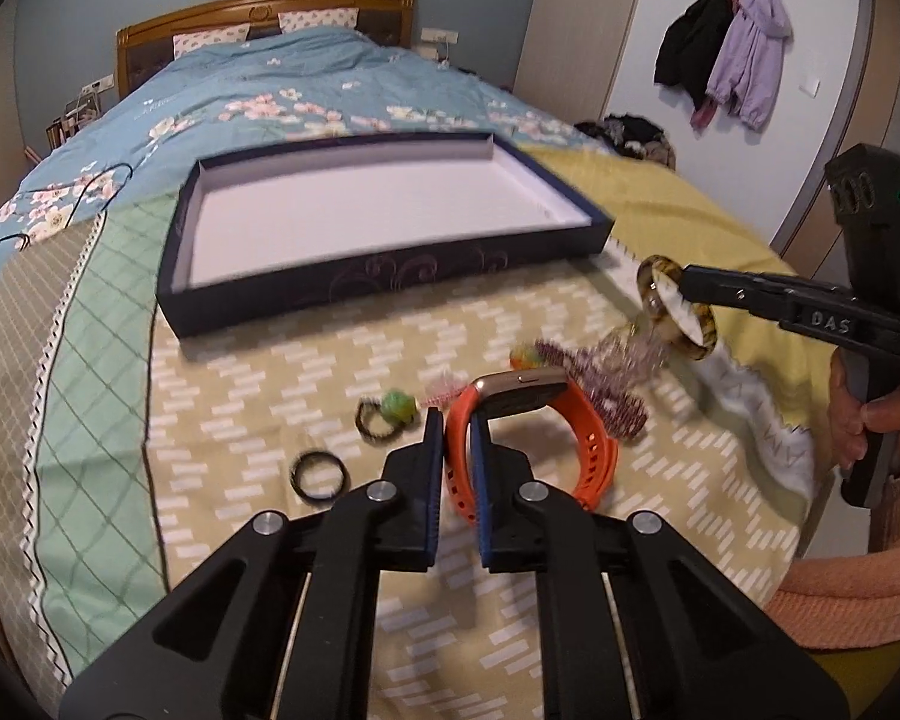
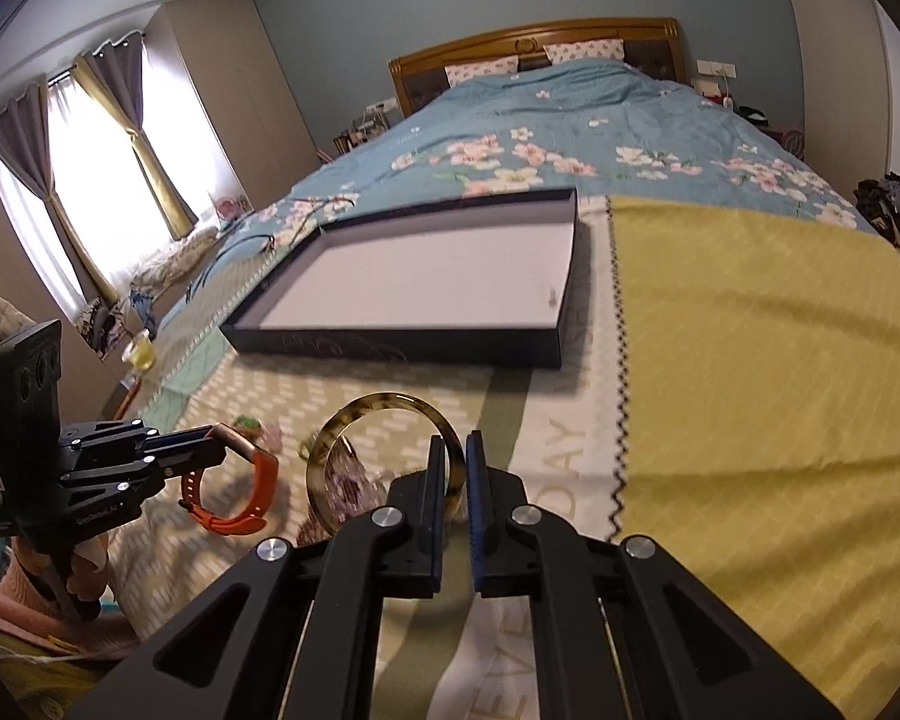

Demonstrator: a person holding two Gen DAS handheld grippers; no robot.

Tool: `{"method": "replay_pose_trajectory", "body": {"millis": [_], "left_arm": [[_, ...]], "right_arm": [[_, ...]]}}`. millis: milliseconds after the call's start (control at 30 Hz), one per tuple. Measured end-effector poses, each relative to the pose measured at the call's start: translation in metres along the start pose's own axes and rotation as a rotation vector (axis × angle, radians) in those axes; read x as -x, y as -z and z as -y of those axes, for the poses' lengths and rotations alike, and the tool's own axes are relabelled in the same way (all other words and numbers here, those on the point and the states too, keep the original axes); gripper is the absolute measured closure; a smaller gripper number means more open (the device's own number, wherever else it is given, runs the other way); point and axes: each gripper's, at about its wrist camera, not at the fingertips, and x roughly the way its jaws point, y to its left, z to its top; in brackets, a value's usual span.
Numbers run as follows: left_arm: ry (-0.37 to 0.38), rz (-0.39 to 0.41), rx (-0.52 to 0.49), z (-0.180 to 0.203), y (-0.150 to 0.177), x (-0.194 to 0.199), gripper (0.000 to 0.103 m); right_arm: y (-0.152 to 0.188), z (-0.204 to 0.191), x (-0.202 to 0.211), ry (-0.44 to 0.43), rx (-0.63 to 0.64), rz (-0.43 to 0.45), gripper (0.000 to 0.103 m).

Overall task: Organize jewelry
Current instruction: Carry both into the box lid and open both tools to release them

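Lower centre of both wrist views, my left gripper (image 1: pixel 456 420) clamps the orange watch (image 1: pixel 528 420), right gripper (image 2: pixel 456 450) clamps the tortoiseshell bangle (image 2: pixel 384 462) (tray (image 1: pixel 390 276) sits above, mid-frame).

Two black handheld grippers, worn with salmon-pink knit sleeves

The left gripper (image 1: pixel 455 429) has matte black linkage arms with round silver screw heads at the pivots, triangular cut-outs near the base, and blue ribbed pads on the inner faces of its fingers (image 1: pixel 433 468). The right gripper (image 2: pixel 455 456) is built alike: black arms, silver screws, blue-edged pads. Seen from the side, its black finger bar carries raised lettering, and its tall black handle block shows three round holes and a small green light. The left unit's body bears small pale print on its side. The sleeve (image 1: pixel 870 576) is ribbed salmon-pink knit.
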Motion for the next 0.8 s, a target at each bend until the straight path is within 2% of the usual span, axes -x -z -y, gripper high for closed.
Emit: {"method": "replay_pose_trajectory", "body": {"millis": [233, 467, 633, 800], "left_arm": [[-0.017, 0.065, 0.002, -0.012, -0.029, 0.017, 0.094], [-0.068, 0.117, 0.029, -0.038, -0.072, 0.023, 0.094], [-0.09, 0.127, 0.059, -0.056, -0.105, 0.01, 0.094], [-0.099, 0.1, 0.09, -0.077, -0.137, -0.022, 0.094]], "right_arm": [[-0.037, -0.007, -0.007, 0.003, 0.052, 0.048, 0.098], [-0.086, -0.005, -0.036, 0.03, 0.084, 0.062, 0.098], [-0.113, 0.003, -0.063, 0.051, 0.066, 0.053, 0.098], [-0.135, 0.008, -0.099, 0.084, 0.059, 0.021, 0.098]]}}
